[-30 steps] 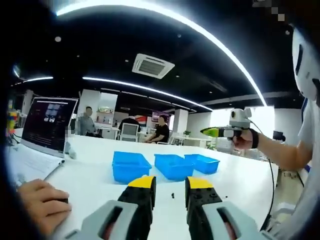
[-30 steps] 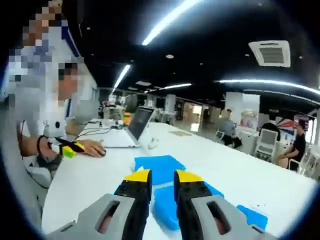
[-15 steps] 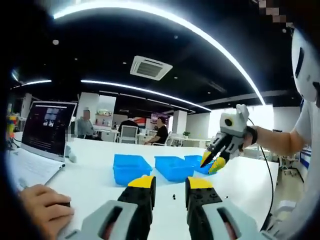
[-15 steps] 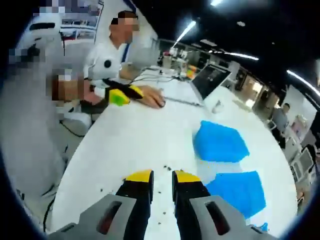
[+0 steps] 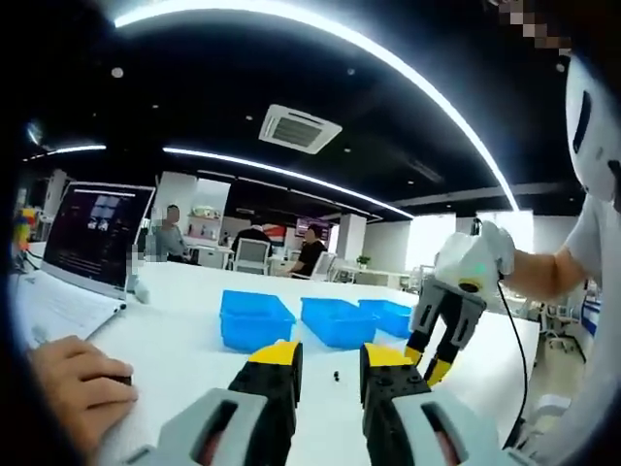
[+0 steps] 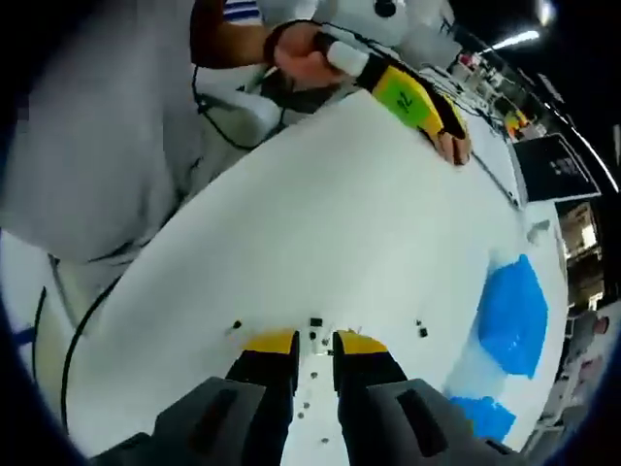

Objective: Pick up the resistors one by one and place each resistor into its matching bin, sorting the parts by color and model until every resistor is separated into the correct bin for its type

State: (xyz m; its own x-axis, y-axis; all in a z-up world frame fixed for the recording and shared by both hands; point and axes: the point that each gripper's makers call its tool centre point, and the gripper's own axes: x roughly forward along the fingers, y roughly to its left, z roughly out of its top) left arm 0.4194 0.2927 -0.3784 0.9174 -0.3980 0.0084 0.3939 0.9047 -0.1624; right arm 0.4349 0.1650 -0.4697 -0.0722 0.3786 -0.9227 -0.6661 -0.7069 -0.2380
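Blue plastic bins, three: [image 5: 254, 318], [image 5: 337, 321], [image 5: 393, 316], ranked on the white tabletop [image 5: 175, 340] in the left gripper view; left gripper [image 5: 330, 357] low, jaws apart, nothing held; a small dark resistor [image 5: 336, 373] lies beyond its tips. Right gripper [image 5: 434, 357] descends alongside.

Right gripper view: right gripper [image 6: 314, 342] over scattered dark resistors [image 6: 315, 321], jaws parted, empty.

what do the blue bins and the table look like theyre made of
Bins: probably moulded plastic. They show a uniform saturated blue, thin straight walls and a soft sheen.

Table: a smooth white top, likely laminate or coated board. It looks flat and even, with a mild glare and no grain. What lies beneath the surface cannot be told.
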